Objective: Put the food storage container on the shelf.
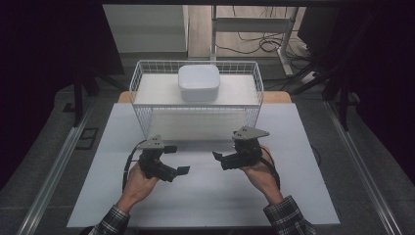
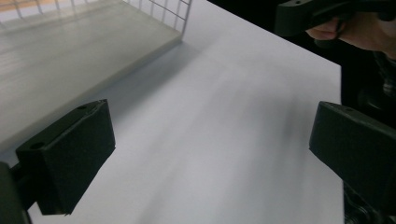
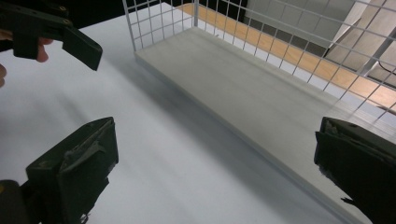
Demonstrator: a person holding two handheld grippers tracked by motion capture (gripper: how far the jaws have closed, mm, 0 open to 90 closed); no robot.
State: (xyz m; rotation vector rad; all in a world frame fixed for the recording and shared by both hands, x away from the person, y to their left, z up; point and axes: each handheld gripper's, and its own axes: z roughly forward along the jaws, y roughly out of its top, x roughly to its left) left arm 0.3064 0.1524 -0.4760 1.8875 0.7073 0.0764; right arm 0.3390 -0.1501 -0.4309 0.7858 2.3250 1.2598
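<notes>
We hold both grippers, left (image 1: 177, 159) and right (image 1: 221, 157), wide open and empty above the table (image 1: 205, 196), poised before the basket (image 1: 147, 122) holding the white box (image 1: 198, 82).

— How much room was there on the white tabletop (image 1: 205, 196)?

— Plenty in front. Between the left gripper (image 1: 177, 159) and the right gripper (image 1: 218, 158), both with jaws spread wide and holding nothing, a bare strip lay open.

— And farther back?

— The wire basket (image 1: 142, 78) stood across the far part of the table, its mesh front wall blocking any straight pass. Its top was open, but the white container (image 1: 198, 82) sat on the upper shelf in the middle, leaving shelf space either side.
</notes>
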